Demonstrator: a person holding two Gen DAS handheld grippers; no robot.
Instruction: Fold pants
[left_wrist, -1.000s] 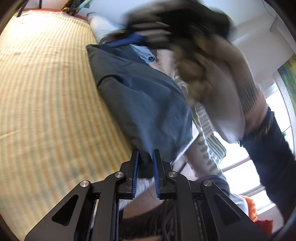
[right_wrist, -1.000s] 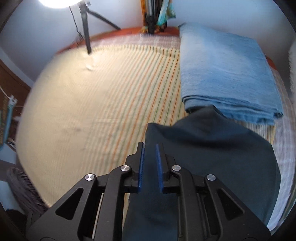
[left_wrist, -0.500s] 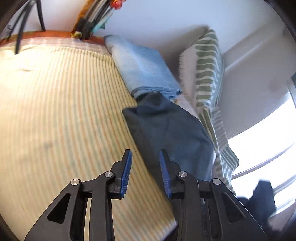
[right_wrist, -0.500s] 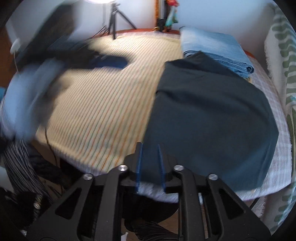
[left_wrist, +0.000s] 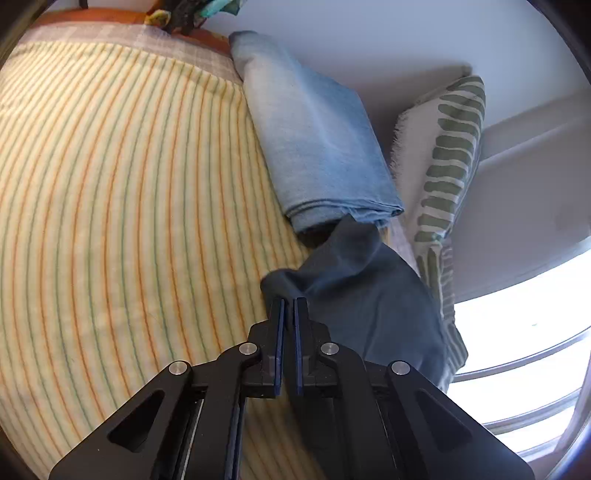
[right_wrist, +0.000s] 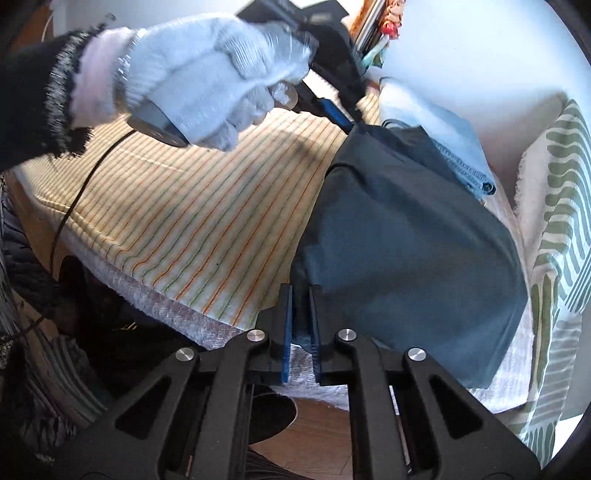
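**Both tools pinched on the dark pants at the bed's edge**

The left tool (left_wrist: 288, 301) has just closed, its blue pads nearly meeting, with a raised corner of the dark pants (left_wrist: 365, 295) caught at the tips; the cloth lifts into a small peak there. The right wrist view shows the same tool from outside, its blue tip biting the far corner of the pants (right_wrist: 406, 236), held by a hand in a pale knit glove (right_wrist: 207, 77) with a black sleeve behind it.

The right tool (right_wrist: 300, 291) has also just been closing. A narrow gap remains between its pads, and a fold of the near edge of the pants fills that gap, so it is gripping the fabric.

The pants lie along the right side of a bed under a yellow striped sheet (left_wrist: 122, 192), with their far end touching a folded pair of light blue jeans (left_wrist: 314, 133). A white cushion with green stripes (left_wrist: 447, 147) leans against the wall just beside both garments.

Hard to read: the gloved hand and the tool body it carries are blurred. The lower part of the pants is hidden behind the left tool's frame in the left wrist view. A bright window (left_wrist: 524, 332) washes out the lower right there. Dark clutter below the bed's edge in the right wrist view cannot be made out.
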